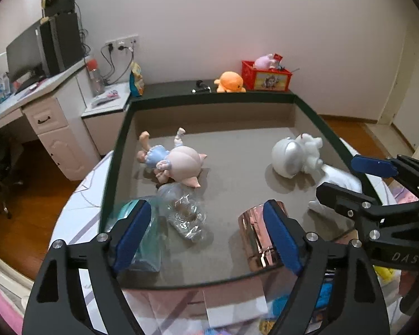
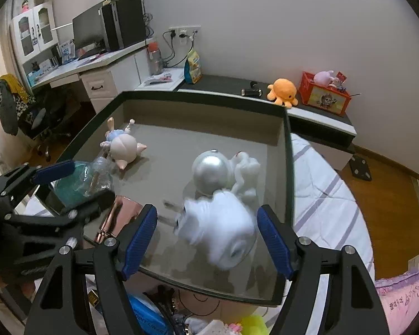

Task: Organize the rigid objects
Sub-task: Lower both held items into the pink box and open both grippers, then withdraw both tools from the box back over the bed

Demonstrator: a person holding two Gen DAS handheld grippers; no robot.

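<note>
A grey-floored tray [image 2: 289,150] with dark rim is set on a striped bed. The right gripper [image 2: 206,240] is held wide open, a blurred white figurine [image 2: 223,234] lying between its 2 fingers, untouched. The left gripper [image 1: 206,237] is likewise spread, flanked by a rose-gold cup [image 1: 251,234] and crumpled plastic bottle [image 1: 184,212]. Beyond are seen a silver-helmeted figure [image 2: 212,173] and pig doll [image 1: 176,164].

Each hand-held gripper, left [image 1: 208,237] and right [image 2: 206,241], has matte black angular arms with triangular cutouts, silver round screws at the joints, ribbed blue fingertip pads [image 1: 132,236], and faint "DAS" lettering on the right unit's body.
</note>
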